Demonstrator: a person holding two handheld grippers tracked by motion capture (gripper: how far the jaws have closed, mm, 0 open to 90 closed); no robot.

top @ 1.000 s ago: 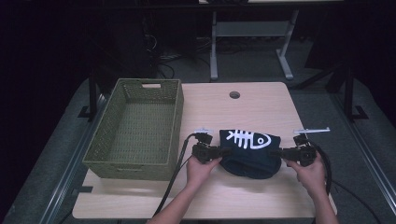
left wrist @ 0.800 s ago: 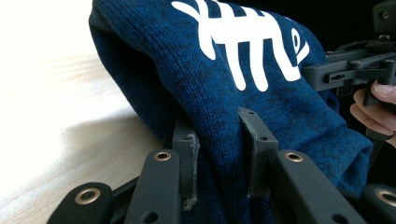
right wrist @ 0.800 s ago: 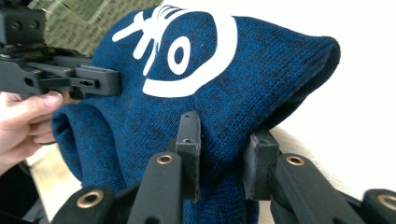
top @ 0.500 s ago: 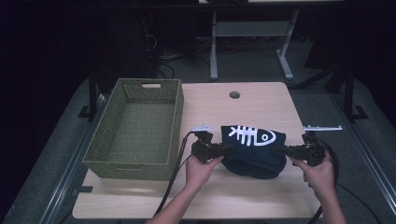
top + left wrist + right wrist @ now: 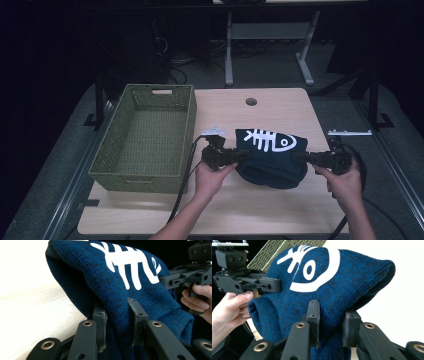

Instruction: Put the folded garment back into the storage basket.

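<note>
Both the left gripper (image 5: pixel 240 155) and right gripper (image 5: pixel 301 157) pinch the hat (image 5: pixel 270 155) by opposite edges, likely to carry it into the basket (image 5: pixel 187 125) next.

Black left gripper (image 5: pixel 242 155), brass rivets, black right gripper (image 5: pixel 298 157), trailing black cables, bare forearms

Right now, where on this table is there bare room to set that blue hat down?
Bare wood lies behind the hat around the table hole, and along the near edge. The basket takes the left side, though it's empty inside.
</note>
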